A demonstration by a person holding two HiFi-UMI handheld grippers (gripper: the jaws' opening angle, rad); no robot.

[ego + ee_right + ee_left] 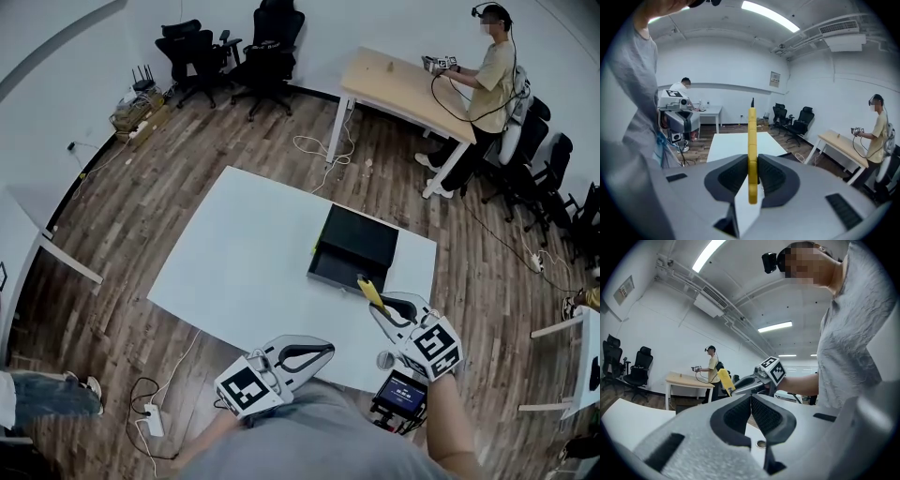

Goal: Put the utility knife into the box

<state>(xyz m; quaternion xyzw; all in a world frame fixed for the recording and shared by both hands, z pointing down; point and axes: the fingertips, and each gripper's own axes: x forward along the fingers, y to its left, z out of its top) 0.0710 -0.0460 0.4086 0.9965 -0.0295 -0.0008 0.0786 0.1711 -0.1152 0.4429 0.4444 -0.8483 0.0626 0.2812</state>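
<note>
Transfer to the box is the step in hand, as I judge it: the knife is lifted but not yet inside.

1. Nearest me, the left gripper [751,399] hangs low beside the torso. Its fingers [736,416] are pressed together on nothing. I would leave it parked there, well apart from the path of the other gripper.

2. The right gripper [382,307] is raised above the near edge of the worktop [244,253]. Its fingers [773,178] pinch the yellow utility knife [752,136] across its thin sides, toward the rear of the body. A short tail hangs back toward the camera and the longer part sticks out ahead.

3. Long axis: it runs in line with the fingers, away from me and slightly left, with the free end aimed at the box [336,275]. From the right gripper view the body is seen edge-on, narrow face up. I cannot tell which end carries the blade.

4. The free end stands just short of the near wall of the black box, in the air, touching nothing.

5. To do the step well, I would carry the knife forward until its whole length has passed that wall. I would then lower it with the long axis along the longer side of the box. The fingers should be spread only when the knife is low inside, so that it does not bounce or catch the rim.
</note>
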